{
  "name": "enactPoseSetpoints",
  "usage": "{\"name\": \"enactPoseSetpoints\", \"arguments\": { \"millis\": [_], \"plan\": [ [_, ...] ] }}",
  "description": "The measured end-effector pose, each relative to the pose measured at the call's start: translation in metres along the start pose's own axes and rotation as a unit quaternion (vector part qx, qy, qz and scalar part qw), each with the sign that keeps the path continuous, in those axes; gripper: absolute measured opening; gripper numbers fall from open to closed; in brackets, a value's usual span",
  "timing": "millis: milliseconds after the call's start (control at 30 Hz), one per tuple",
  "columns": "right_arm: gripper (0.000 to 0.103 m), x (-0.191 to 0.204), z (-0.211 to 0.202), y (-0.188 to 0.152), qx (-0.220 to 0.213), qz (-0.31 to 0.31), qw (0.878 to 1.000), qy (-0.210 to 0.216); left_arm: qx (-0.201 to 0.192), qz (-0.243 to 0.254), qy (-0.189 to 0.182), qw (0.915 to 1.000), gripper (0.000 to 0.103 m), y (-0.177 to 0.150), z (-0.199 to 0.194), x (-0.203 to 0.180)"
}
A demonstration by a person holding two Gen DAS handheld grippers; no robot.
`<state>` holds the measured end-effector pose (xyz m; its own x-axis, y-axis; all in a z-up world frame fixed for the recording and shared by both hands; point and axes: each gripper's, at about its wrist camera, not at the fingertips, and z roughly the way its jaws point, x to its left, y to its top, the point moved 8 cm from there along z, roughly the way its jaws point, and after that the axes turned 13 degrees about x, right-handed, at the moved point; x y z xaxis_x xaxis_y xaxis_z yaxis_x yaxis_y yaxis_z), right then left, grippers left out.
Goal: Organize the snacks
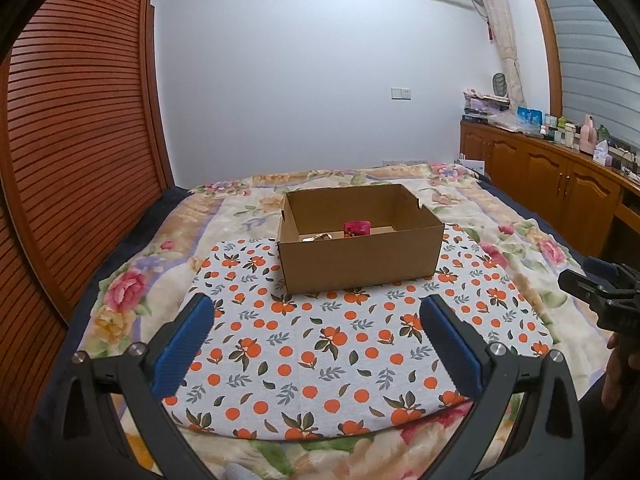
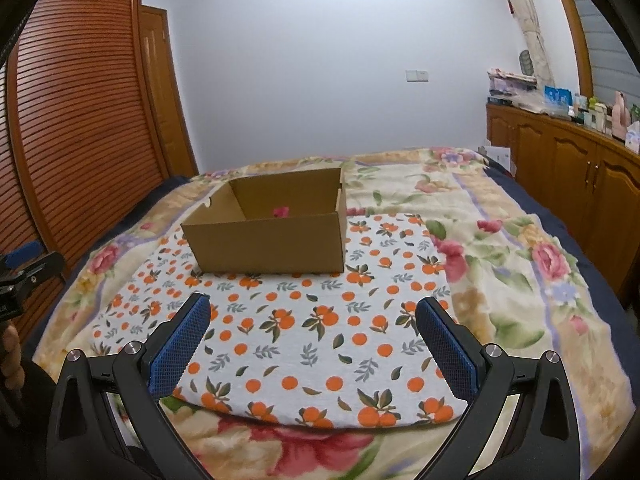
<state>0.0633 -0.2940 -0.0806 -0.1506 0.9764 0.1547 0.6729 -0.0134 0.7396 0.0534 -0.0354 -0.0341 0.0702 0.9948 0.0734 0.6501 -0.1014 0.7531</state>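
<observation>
Left gripper point(image 1: 316, 320) and right gripper point(image 2: 312, 318): spread wide, empty, above orange-print cloth point(image 1: 320, 352). Cardboard box point(image 1: 360, 260) at cloth's far edge, containing pink snack packet point(image 1: 357, 228).

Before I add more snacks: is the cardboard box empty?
Not empty. The open cardboard box already holds a pink packet and a shiny wrapped item.

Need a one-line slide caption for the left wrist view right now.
Open left gripper hovers empty over the orange-print cloth, facing a cardboard box holding a pink snack packet.
</observation>
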Motion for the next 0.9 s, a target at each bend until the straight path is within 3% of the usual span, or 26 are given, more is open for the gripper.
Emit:
{"name": "enactPoseSetpoints", "arguments": {
  "millis": [900],
  "plan": [
    [0.103,-0.0013,-0.0002,-0.0007,0.000,-0.004,1.000,-0.001,-0.007,0.013,0.002,0.9999,0.103,0.0005,-0.0040,-0.0010]
  ]
}}
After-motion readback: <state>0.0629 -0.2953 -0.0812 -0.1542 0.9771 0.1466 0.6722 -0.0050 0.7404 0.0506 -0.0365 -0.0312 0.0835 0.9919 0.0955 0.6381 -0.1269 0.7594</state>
